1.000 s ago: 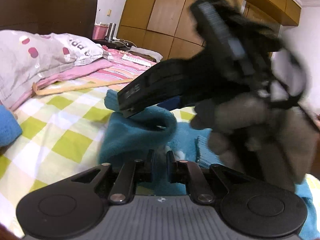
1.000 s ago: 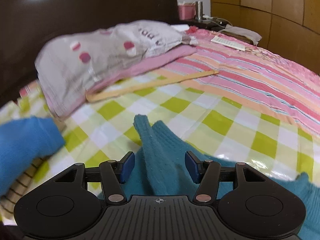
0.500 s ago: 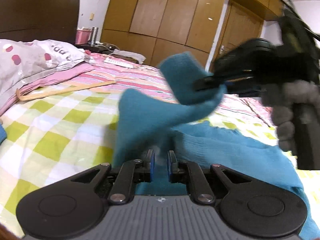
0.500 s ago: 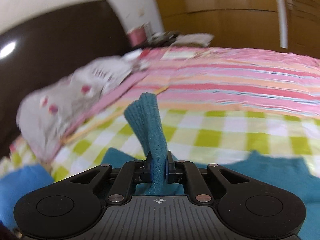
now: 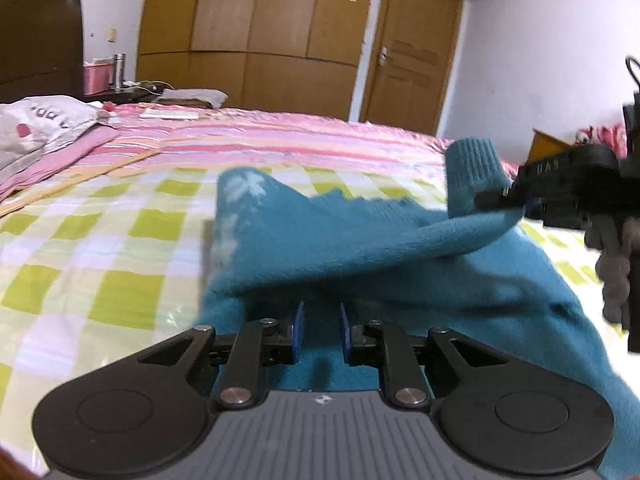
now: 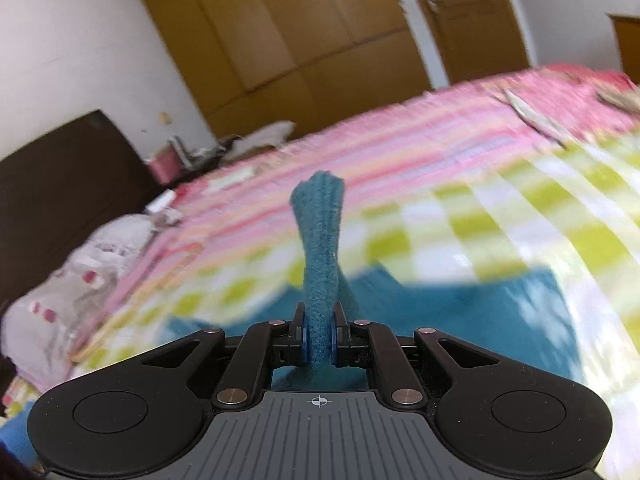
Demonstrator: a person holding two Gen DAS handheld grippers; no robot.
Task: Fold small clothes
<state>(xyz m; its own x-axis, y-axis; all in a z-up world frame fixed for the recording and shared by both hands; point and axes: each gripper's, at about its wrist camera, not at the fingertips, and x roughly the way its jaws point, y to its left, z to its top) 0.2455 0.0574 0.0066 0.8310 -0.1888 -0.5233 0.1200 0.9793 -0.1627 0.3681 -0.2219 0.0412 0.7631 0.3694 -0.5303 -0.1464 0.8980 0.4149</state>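
1. While my right gripper pinches the teal sweater's cuff, blur hides the bed pattern.
2. My left gripper stands slightly parted, holding nothing, under a lifted fold.
3. Only the left view shows the sweater's white snowflakes.

The teal sweater is fuzzy knitted cloth with a ribbed cuff, the checked bedsheet smooth cloth, the wardrobe matt wood.

Both wrist views look low across the bed.
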